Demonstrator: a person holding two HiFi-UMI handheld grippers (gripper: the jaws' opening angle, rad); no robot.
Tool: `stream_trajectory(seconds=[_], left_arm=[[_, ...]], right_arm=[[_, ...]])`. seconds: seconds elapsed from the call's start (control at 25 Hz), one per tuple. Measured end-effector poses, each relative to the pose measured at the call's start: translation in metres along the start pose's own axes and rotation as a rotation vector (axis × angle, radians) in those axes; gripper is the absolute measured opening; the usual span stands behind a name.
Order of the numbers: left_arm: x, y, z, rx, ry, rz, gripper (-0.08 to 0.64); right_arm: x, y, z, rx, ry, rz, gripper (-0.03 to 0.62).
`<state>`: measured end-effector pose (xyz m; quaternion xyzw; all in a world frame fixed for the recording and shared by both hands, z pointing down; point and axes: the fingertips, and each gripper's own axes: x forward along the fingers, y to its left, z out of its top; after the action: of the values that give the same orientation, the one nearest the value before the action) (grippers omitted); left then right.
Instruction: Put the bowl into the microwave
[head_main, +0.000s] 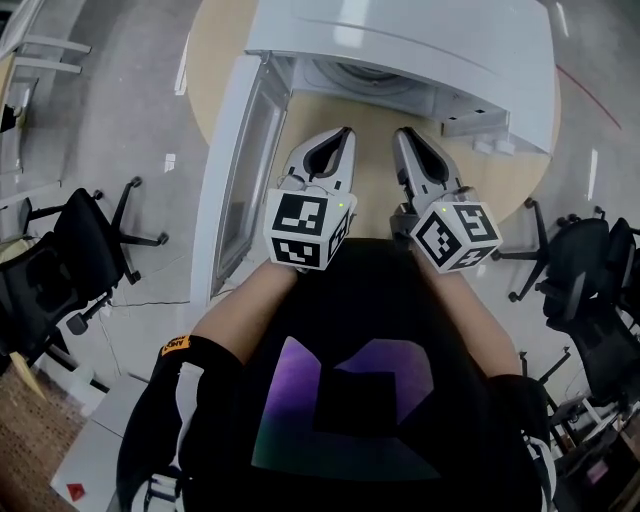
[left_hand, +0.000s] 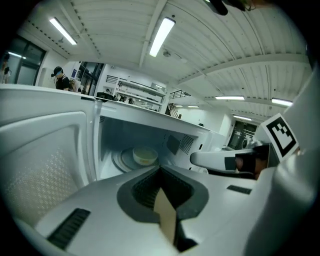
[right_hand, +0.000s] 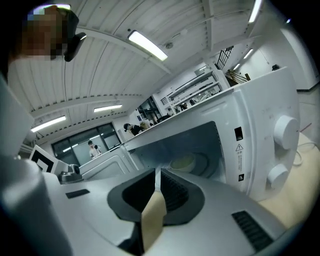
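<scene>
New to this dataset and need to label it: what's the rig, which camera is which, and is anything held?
There is no robot. A person holds a hand-held gripper in each hand. The head view looks down from the person's head at the left hand-held gripper and the right hand-held gripper. The other two views come from a camera riding on each gripper, looking along its jaws. A microwave stands on a round table with its door open. The bowl sits inside it. Both grippers have their jaws shut with nothing between them, and both point at the opening.
</scene>
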<state>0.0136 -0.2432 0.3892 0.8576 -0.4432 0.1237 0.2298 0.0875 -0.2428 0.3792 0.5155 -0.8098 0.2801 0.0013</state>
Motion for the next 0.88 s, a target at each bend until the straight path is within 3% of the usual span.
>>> stream_trajectory(seconds=[0.44,0.88], left_arm=[[-0.032,-0.009,-0.019,0.050,0.021,-0.070,0.046],[-0.045,-0.013,-0.031,0.043,-0.011,-0.121,0.046]], right_arm=[[-0.024,0.021,-0.032,-0.064,0.066,-0.044,0.046],[-0.044,0.029,-0.049,-0.118,0.097,-0.124,0.046]])
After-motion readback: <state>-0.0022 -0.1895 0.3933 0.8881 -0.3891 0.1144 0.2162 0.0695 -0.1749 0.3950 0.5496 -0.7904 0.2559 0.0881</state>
